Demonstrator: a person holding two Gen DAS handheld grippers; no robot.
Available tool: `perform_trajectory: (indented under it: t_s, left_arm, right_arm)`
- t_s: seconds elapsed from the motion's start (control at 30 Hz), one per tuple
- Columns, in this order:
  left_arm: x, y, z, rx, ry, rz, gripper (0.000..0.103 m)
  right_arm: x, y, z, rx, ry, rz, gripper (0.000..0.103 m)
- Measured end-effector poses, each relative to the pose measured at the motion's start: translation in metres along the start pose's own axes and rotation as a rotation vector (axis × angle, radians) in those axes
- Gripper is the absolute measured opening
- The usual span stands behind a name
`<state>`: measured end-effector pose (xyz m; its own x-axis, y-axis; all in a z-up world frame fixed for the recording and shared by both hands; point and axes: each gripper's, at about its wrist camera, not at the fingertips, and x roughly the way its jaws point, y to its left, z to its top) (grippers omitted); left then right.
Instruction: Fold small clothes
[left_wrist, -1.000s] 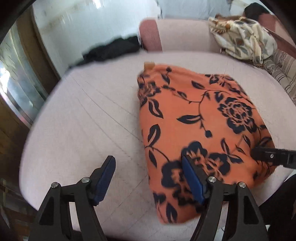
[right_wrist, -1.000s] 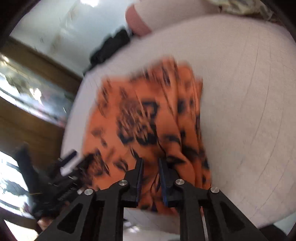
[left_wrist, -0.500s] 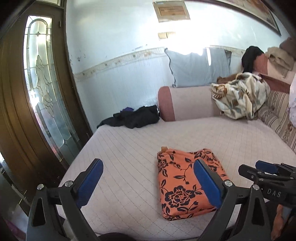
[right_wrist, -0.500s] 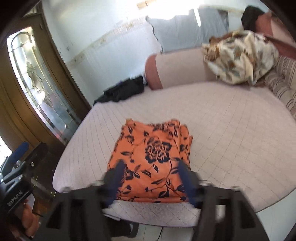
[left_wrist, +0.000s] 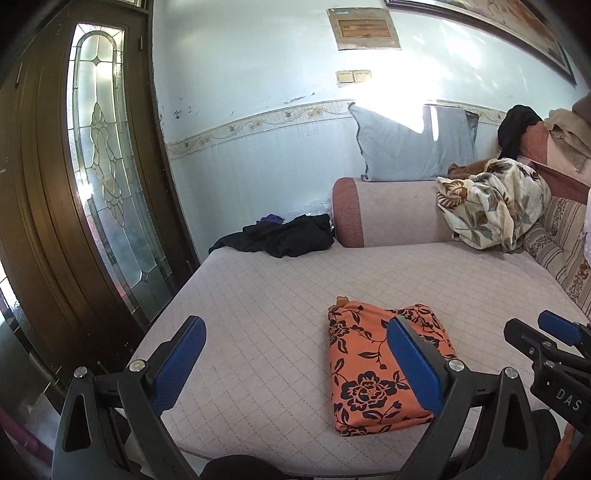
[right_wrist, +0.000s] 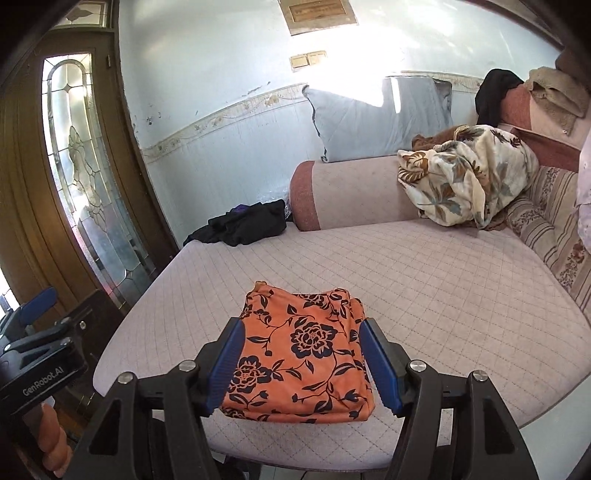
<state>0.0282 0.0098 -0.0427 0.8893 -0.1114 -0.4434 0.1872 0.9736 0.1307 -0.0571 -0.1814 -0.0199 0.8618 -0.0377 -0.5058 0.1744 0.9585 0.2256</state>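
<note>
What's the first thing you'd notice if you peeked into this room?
The bright orange cloth with black flowers, folded into a neat packet near the front edge of the pale quilted couch seat. Both grippers, left and right, hang open above it, touching nothing. Farther back, a crumpled black garment lies at the seat's far corner, and a flowery cream blanket is heaped on the right.

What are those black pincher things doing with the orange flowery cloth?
A person holds a gripper in each hand. The orange flowered cloth lies folded on the pink quilted cushion. The left gripper and right gripper both hover open above it, holding nothing. A heap of black clothes waits at the far edge.
</note>
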Motion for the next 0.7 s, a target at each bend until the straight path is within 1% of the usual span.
perform_trajectory:
  t_s: [0.23,0.7]
  left_arm:
    - [0.009,0.012,-0.001,-0.034,0.022,0.020,0.098]
    - [0.020,0.026,-0.008,-0.069,0.064,0.017,0.098]
  right_arm:
    - [-0.006,0.013,-0.001,-0.049,-0.034,-0.019,0.069]
    - [0.004,0.024,-0.012,-0.078,0.001,-0.010,0.069]
